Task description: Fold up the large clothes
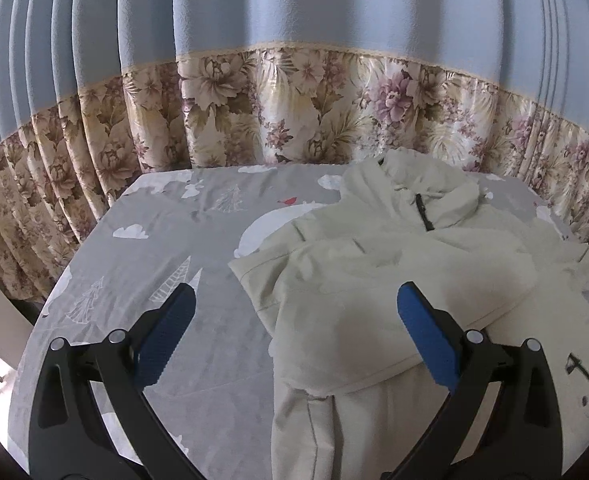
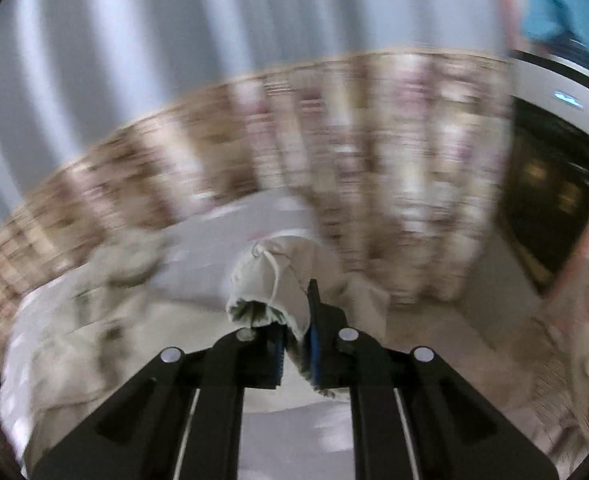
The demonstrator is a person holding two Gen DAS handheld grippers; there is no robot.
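Right tool (image 2: 294, 344) is clamped on my jacket's (image 1: 374, 280) cuff (image 2: 266, 292) to fold it; left tool (image 1: 294, 312) gapes above the jacket.

Left half of the bed sheet (image 1: 142, 216) is bare, plenty of room there. The cream jacket (image 1: 374, 264) hogs the right side, and the curtain (image 1: 294, 120) walls off the far edge. Right-hand view's too blurry to judge.

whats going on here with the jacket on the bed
A person is folding a cream jacket on a bed with a grey printed sheet. The right hand-held gripper is shut on a bunched piece of the jacket, and its view is blurred. The left hand-held gripper is open above the near edge, holding nothing.
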